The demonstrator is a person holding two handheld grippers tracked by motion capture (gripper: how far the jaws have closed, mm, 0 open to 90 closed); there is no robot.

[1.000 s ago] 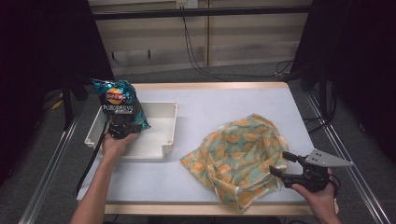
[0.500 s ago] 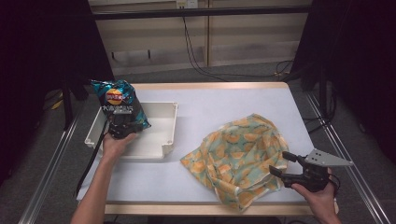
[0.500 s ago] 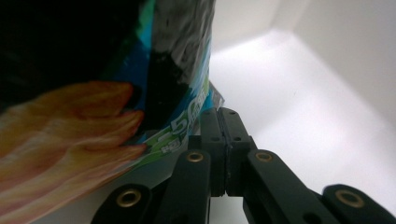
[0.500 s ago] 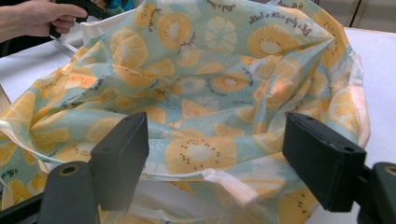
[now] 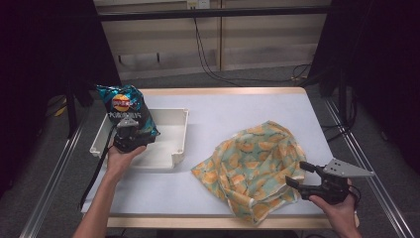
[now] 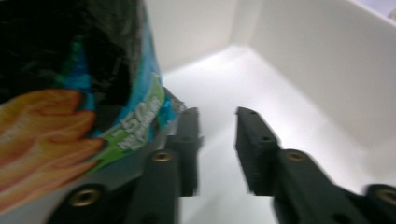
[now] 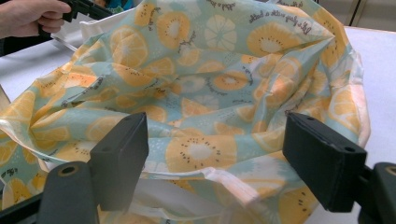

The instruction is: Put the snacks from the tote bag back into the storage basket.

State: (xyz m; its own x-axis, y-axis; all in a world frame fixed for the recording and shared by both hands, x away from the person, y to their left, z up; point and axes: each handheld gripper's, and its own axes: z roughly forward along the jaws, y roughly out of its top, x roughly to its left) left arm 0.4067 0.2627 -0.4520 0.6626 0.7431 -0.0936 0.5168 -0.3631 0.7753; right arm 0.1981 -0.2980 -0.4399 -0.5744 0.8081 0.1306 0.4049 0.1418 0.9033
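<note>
Left claw (image 6: 215,119) just opened beside chip bag (image 6: 70,102), bag top cropped; right claw (image 7: 217,149) released.

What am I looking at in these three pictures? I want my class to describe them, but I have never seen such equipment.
A person at a white table holds a hand tool with two black jaws in each hand. One camera looks down from above; a small camera rides on each tool. The left gripper has just been opening; its jaws stand apart beside a crisp bag, which stands in a white tray, and nothing is between them. The right gripper is open, its jaws aimed at a fruit-patterned cloth bag lying crumpled on the table.
</note>
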